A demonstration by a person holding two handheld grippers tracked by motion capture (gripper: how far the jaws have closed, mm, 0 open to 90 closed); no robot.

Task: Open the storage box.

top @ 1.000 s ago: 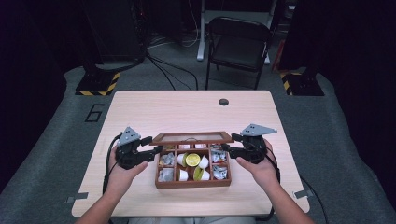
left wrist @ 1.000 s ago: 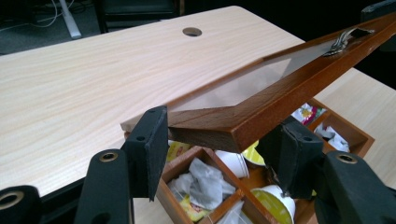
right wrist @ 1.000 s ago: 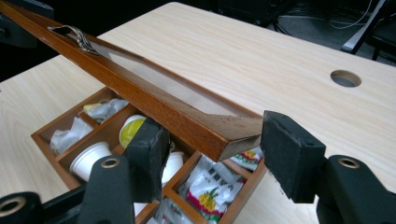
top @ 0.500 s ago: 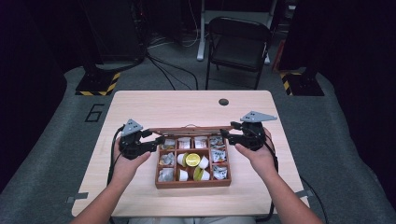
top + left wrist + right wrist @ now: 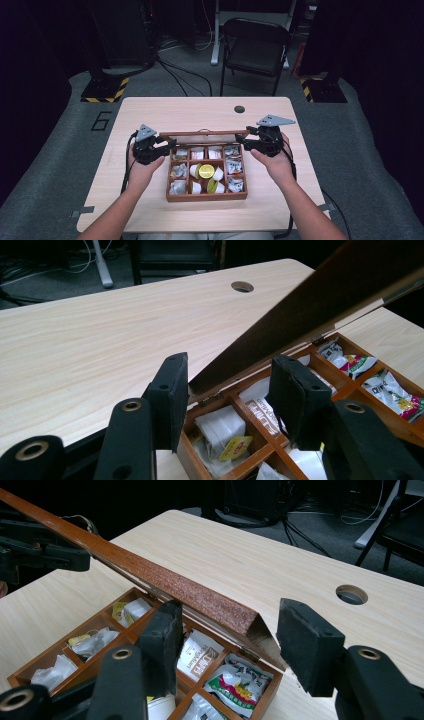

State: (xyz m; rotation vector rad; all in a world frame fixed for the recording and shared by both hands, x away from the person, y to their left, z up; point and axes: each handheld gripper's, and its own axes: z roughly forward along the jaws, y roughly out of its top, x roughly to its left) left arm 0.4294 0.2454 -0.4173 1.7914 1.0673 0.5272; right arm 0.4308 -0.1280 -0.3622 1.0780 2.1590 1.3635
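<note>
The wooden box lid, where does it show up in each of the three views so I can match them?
High view: the lid stands open along the box's far edge, between the two grippers.
Left gripper view: a dark slanted board running from between the jaws to the upper right.
Right gripper view: a reddish board slanting from the upper left down to between the jaws.
Shared landmark: the round hole in the table.

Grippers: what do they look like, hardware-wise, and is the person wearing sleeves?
Both grippers, left and right, are black, each topped with a grey three-cornered plate and trailing a black cable. Jaws are thick, blocky black pads on arms with brass-ringed holes. Forearms are bare: no sleeves or gloves.
</note>
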